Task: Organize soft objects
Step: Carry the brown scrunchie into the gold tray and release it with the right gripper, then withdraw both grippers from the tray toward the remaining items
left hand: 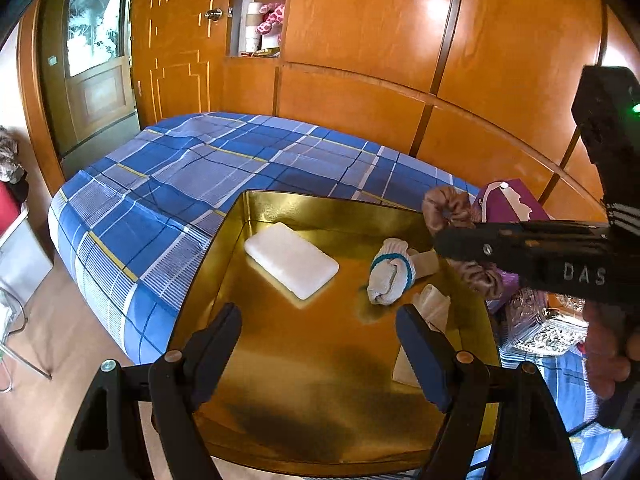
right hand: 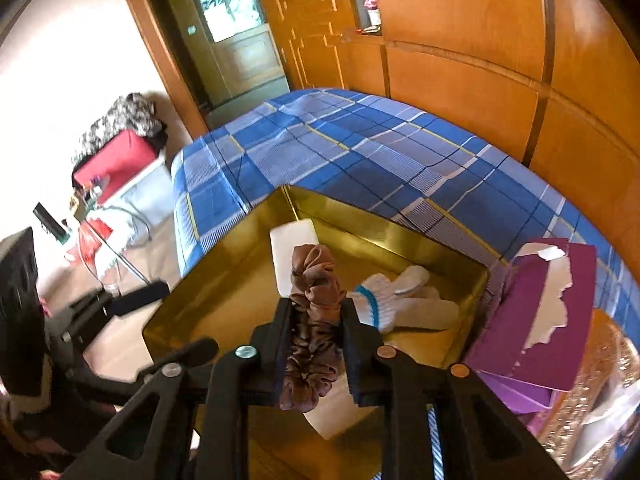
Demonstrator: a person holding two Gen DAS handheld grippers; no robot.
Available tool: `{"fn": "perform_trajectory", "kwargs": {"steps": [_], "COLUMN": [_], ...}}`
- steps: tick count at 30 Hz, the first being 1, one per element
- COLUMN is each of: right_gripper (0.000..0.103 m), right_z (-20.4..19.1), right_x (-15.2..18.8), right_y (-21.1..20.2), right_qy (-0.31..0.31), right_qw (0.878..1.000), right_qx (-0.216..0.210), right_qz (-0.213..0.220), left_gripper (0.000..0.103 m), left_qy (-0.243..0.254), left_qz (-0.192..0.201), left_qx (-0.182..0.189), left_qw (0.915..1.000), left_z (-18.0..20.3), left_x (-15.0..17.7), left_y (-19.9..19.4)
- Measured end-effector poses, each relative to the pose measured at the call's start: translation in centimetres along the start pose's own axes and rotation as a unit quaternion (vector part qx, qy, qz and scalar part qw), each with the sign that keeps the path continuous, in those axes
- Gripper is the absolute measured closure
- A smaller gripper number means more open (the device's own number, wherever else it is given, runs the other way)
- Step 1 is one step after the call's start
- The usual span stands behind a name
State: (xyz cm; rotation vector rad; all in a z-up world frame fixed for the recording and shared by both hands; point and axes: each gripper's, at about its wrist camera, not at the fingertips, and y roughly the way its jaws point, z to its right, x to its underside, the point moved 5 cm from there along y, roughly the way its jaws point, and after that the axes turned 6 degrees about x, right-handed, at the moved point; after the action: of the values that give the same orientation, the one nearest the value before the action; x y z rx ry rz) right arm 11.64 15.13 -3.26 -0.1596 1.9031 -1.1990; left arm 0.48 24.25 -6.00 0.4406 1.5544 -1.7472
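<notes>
Gold tin (left hand: pixel 224 240) holds sponge (left hand: pixel 291 265) and glove (left hand: pixel 390 272); right gripper (right hand: pixel 316 312) clasps scrunchie (right hand: pixel 314 280), left gripper (left hand: pixel 320 328) spread wide.

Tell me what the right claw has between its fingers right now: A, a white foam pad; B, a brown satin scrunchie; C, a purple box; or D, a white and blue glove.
B: in the right wrist view the right claw has the brown satin scrunchie between its fingers, above the gold tray; the glove and foam pad lie in the tray.

Black left claw (left hand: pixel 320 344), blue pads, copper screws, black right claw (right hand: pixel 316 328), white "DAS" lettering
</notes>
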Motion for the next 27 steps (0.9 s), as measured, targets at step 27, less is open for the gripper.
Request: {"fn": "perform_trajectory", "kwargs": {"steps": [27], "right_gripper": [0.058], "right_z": [5.1], "right_x": [6.5], "right_y": [-7.3], "right_qy": [0.074], "right_qw": [0.987], "right_qx": [0.116], "right_qz": [0.081], "left_gripper": [0.023], "left_qy": [0.037], "left_qz": [-0.004], "left_qx": [0.005], "left_qw": [0.9993], "left_z": [2.7], "left_x": [0.3], "left_y": [0.0]}}
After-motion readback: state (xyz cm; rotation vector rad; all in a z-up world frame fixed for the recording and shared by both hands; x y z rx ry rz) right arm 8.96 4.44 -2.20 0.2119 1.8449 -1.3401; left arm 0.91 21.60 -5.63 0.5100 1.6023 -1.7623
